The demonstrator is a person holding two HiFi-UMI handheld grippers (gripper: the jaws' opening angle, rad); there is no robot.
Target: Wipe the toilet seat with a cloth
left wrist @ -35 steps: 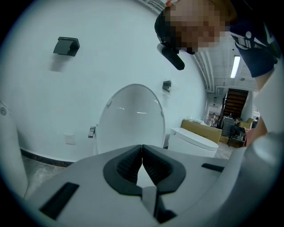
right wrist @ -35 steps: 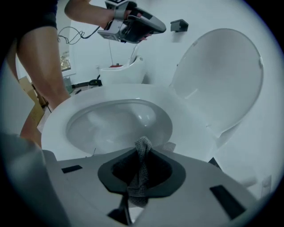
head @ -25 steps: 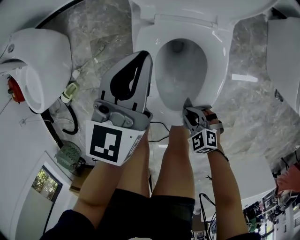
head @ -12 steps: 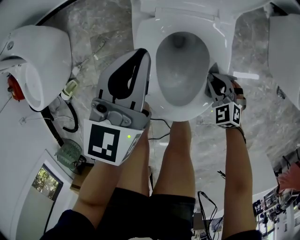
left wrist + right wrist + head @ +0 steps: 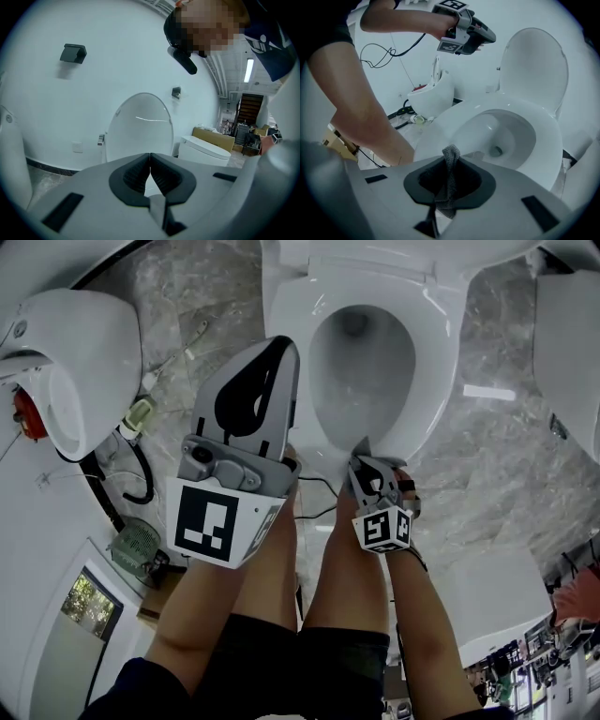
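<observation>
The white toilet seat [image 5: 431,381] rings the open bowl, lid raised behind it [image 5: 534,65]. My right gripper [image 5: 367,457] is at the seat's front rim, shut on a grey knitted cloth [image 5: 450,176] that sticks up between its jaws; the seat [image 5: 440,131] lies just ahead. My left gripper [image 5: 281,357] is held up left of the bowl, jaws shut with nothing between them [image 5: 150,164], facing the raised lid [image 5: 140,126]. It also appears high in the right gripper view, the left gripper [image 5: 487,40].
A second white toilet [image 5: 66,371] stands at the left, with cables [image 5: 131,474] on the marble floor beside it. Another white fixture [image 5: 567,343] is at the right. The person's bare legs [image 5: 347,577] stand right in front of the bowl.
My right gripper swung from the seat's front rim out to its right side, then back to the front rim, slightly further left. The left gripper stayed put.
</observation>
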